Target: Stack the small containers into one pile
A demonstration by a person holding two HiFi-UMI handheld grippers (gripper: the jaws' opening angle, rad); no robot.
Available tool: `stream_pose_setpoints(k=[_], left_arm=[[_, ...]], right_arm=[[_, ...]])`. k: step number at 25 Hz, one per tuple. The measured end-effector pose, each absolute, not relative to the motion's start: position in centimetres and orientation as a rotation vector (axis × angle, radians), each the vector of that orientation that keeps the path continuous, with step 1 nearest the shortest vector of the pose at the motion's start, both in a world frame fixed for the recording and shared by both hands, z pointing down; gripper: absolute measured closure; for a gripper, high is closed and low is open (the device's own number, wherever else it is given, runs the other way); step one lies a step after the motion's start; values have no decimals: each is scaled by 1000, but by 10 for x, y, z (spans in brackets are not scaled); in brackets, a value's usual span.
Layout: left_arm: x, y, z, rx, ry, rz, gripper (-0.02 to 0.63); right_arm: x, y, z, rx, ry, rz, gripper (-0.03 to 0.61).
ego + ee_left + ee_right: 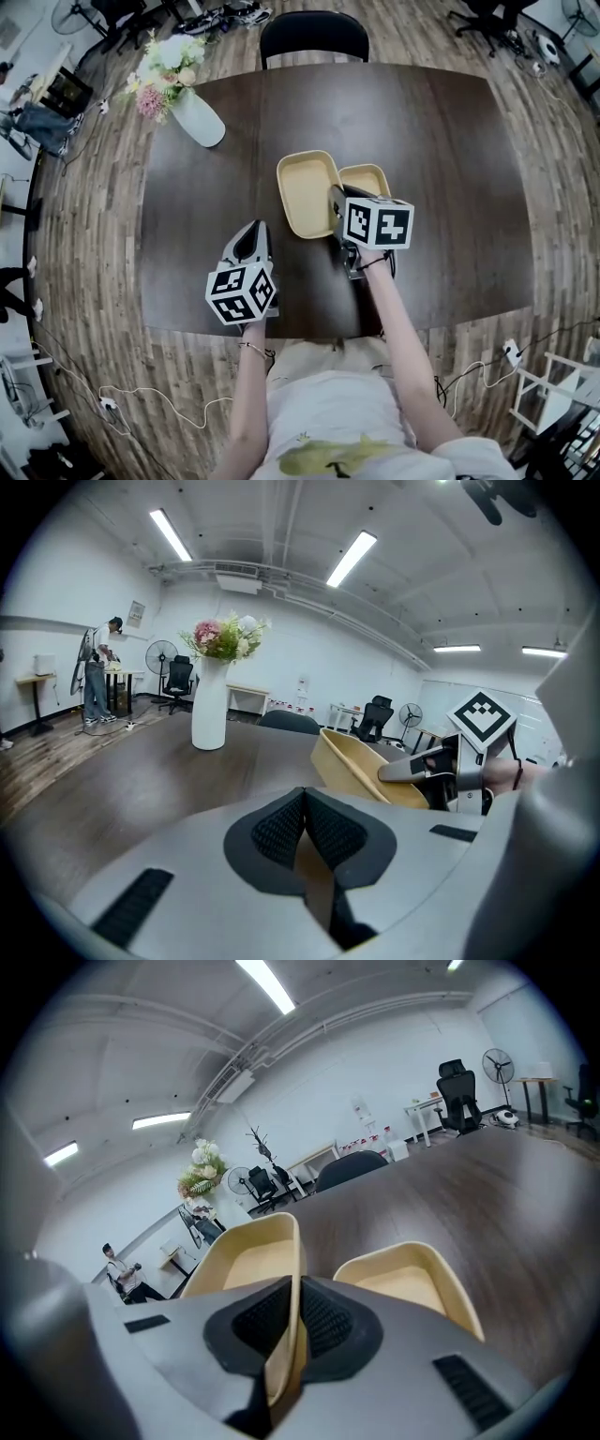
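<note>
- Tan container (246, 1262) wall is pinched between the pads of the right tool (298, 1283), so that one's clamped on the rim at the container's near right side.
- From the head view the right tool (335, 194) sits at the near edge of that tan container (305, 192), roughly mid-desk. In the left gripper view the container (352, 766) looks tipped, not flat.
- A second tan container (367, 178) is just to the right of it, open side up on the desk (450, 141). In the right gripper view this one (403, 1279) shows a sliver of desk between the two.
- Left tool (307, 797) has its jaws pressed together with nothing gripped. It's over the near left part of the desk (253, 232), apart from both containers.
- Further out: a white vase (197, 117) of flowers at the far left corner, and a black chair (314, 33) tucked in at the far side.
</note>
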State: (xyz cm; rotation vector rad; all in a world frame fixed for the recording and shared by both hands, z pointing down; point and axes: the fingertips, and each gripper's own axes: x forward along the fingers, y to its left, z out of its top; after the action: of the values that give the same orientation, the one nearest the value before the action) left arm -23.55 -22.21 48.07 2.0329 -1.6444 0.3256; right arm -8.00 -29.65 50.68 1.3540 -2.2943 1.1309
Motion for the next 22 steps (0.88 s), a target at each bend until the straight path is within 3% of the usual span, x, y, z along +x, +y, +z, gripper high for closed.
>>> stream_pose_setpoints(k=[13,22], left_arm=[[-175,-226,479,2101,-1566,326,589],[-145,-227,483,2111,-1543,325,589]], right_arm=[[14,-293,513,1476,-2210,1120,540],[37,-291,532,1470,-2162,1120,540]])
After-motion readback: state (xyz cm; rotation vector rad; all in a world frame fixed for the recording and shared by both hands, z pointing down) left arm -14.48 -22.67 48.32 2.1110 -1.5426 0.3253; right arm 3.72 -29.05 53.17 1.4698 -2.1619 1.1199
